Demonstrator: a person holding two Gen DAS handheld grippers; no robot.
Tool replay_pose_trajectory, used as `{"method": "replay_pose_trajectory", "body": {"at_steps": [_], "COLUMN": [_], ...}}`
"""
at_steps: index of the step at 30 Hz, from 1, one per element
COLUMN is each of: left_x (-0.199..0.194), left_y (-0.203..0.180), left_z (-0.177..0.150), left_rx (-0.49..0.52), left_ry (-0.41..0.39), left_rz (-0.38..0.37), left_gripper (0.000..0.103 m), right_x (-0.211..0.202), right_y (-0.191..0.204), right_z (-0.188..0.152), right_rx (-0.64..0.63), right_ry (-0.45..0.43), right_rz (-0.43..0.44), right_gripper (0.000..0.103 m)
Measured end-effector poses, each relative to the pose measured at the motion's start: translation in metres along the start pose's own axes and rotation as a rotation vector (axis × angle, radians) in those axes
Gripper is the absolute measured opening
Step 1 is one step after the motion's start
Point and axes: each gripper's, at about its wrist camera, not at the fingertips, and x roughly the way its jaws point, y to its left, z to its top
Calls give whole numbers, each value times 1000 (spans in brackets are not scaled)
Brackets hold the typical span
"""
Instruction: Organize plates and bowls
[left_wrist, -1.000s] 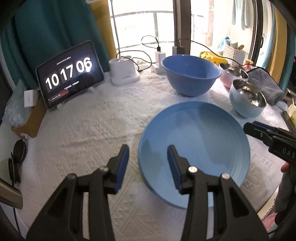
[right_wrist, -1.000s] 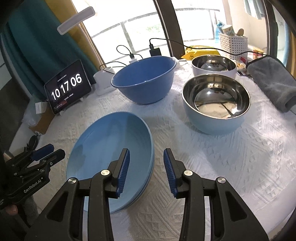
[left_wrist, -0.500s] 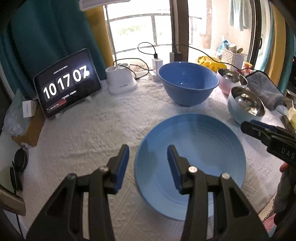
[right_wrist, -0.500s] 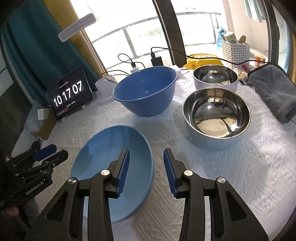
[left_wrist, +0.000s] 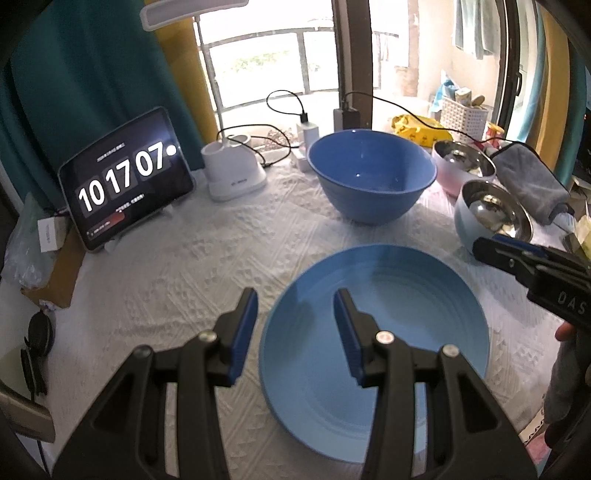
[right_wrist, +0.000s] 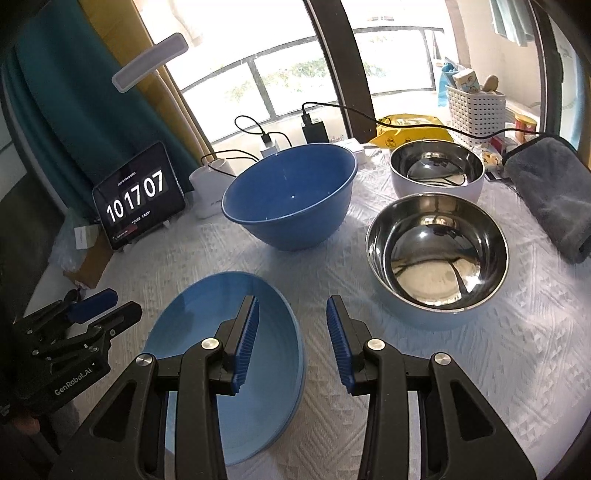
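A stack of light blue plates (left_wrist: 406, 332) lies on the white tablecloth; it also shows in the right wrist view (right_wrist: 207, 332). Behind it stands a deep blue bowl (left_wrist: 371, 175), also in the right wrist view (right_wrist: 291, 195). A steel bowl with a light blue shell (right_wrist: 437, 254) and a steel bowl with a pale shell (right_wrist: 436, 171) stand to the right. My left gripper (left_wrist: 295, 332) is open and empty above the plates' left rim. My right gripper (right_wrist: 291, 339) is open and empty above their right rim.
A tablet clock (left_wrist: 125, 177) and a white lamp base (left_wrist: 234, 173) stand at the back left with chargers and cables. A grey folded towel (right_wrist: 550, 192) lies at the right. A white basket (right_wrist: 474, 110) and a yellow bag (right_wrist: 410, 129) sit behind the bowls.
Both grippers have drawn back and up from the plates, still open. The plates and bowls have not moved.
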Motion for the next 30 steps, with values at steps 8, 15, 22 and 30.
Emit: {"method": "replay_pose_trajectory", "body": {"at_steps": [8,15,22,30], "left_x": [13,25,41,59], "left_y": [-4,-8,-5,3], "left_z": [10,21,33,42], "left_rx": [8,15,6,-9], "left_ry": [8,3,7,19], "left_rz": [-8,-31,-37,-41], "left_gripper": [44,44,45,46], "right_x": [7,16,27,41], "right_y": [-5,-8,-14,-19], "right_z": [12,24,36,46], "right_rx": [-3,-7,-8,-12], "right_ry": [-3,-7,-8,-5], "right_rz": [5,6,-1,-10], "right_gripper": [40,40,40,40]}}
